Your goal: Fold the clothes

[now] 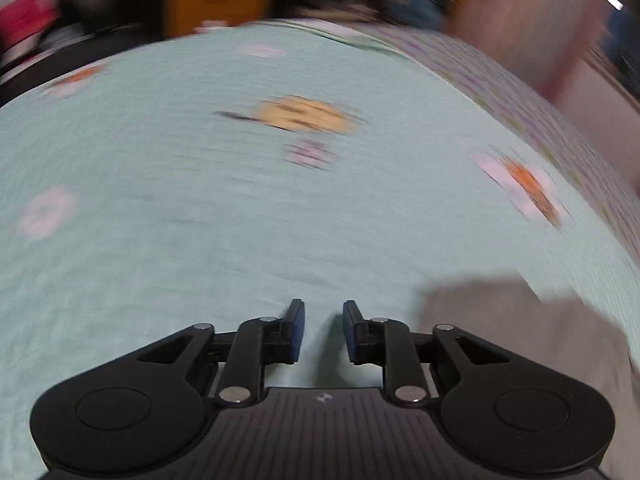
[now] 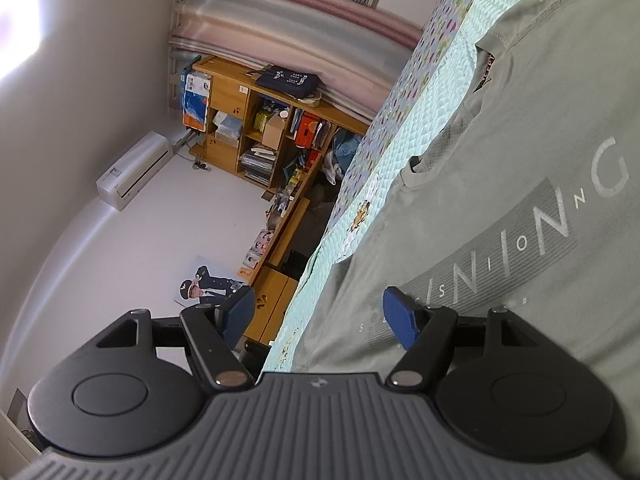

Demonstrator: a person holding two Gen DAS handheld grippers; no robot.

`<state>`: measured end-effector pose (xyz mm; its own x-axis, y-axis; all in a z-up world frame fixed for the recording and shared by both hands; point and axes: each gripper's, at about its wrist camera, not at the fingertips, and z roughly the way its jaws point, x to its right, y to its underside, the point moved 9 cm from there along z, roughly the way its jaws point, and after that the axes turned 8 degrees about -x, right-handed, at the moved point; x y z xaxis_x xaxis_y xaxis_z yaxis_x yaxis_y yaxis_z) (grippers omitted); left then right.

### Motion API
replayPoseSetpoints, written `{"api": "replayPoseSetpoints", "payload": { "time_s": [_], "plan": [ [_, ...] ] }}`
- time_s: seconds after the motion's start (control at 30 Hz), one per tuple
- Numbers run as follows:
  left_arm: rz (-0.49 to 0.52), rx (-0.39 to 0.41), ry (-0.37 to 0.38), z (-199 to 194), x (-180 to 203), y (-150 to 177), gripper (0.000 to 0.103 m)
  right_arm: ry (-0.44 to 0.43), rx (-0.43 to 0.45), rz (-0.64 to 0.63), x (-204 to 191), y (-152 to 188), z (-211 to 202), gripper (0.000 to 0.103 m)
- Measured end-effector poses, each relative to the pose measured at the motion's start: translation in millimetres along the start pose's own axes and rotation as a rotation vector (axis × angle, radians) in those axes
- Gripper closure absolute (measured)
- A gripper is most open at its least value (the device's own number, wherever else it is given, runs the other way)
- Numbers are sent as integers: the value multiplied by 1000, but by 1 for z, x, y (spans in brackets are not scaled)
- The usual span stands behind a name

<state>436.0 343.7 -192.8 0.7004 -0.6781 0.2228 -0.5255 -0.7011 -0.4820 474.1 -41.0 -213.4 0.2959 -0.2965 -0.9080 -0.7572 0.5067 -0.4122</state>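
A grey-green T-shirt (image 2: 520,168) with pale lettering lies spread flat on a light teal bedspread (image 2: 436,120). My right gripper (image 2: 320,316) is open and empty, rolled sideways, with its jaws standing either side of the shirt's side edge. In the blurred left wrist view, part of the grey shirt (image 1: 520,340) shows at the lower right. My left gripper (image 1: 323,330) is open and empty, low over the bare bedspread (image 1: 200,184), to the left of the shirt.
The bedspread carries cartoon prints (image 1: 304,116). A floral border (image 2: 384,120) runs along the bed's edge. Beyond the bed stand wooden shelves (image 2: 256,132) full of boxes and books, a wall air conditioner (image 2: 132,168) and a curtain (image 2: 288,36).
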Motion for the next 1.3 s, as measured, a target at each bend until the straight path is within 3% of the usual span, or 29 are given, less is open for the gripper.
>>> {"api": "replayPoseSetpoints", "payload": {
  "time_s": [0.1,0.17,0.23,0.43,0.63,0.7,0.8,0.87,0.93,0.97,1.07,1.13,1.23,1.3],
  "plan": [
    [22,5,102,-3,12,-13,73,4,-1,-4,0,0,1,31],
    [110,-5,193,-3,40,-16,50,5,-1,-6,0,0,1,31],
    [190,-21,226,2,65,-15,37,4,-2,-6,0,0,0,31],
    [184,-135,261,43,92,-12,34,1,-3,-4,0,1,0,31],
    [260,-182,404,45,131,-3,32,0,-6,-4,1,0,1,31],
    [318,-187,375,47,138,3,34,0,-7,-4,1,0,1,31],
    [380,-164,293,50,139,10,59,2,-9,-6,1,0,1,31],
    [375,-146,272,47,134,9,100,3,-9,-6,1,1,1,31],
    [346,-102,260,37,126,5,100,4,-8,-7,1,1,1,31],
    [357,-35,228,26,124,2,100,4,-8,-8,1,1,1,31],
    [475,289,56,-23,132,-9,97,4,-8,-8,1,1,1,31],
    [504,317,-67,-22,131,-18,87,6,-9,-11,2,1,1,31],
    [475,314,-219,-9,114,-31,85,4,-10,-10,2,1,1,31],
    [422,270,-190,-4,98,-33,74,1,-10,-8,3,1,1,31]
  ]
}}
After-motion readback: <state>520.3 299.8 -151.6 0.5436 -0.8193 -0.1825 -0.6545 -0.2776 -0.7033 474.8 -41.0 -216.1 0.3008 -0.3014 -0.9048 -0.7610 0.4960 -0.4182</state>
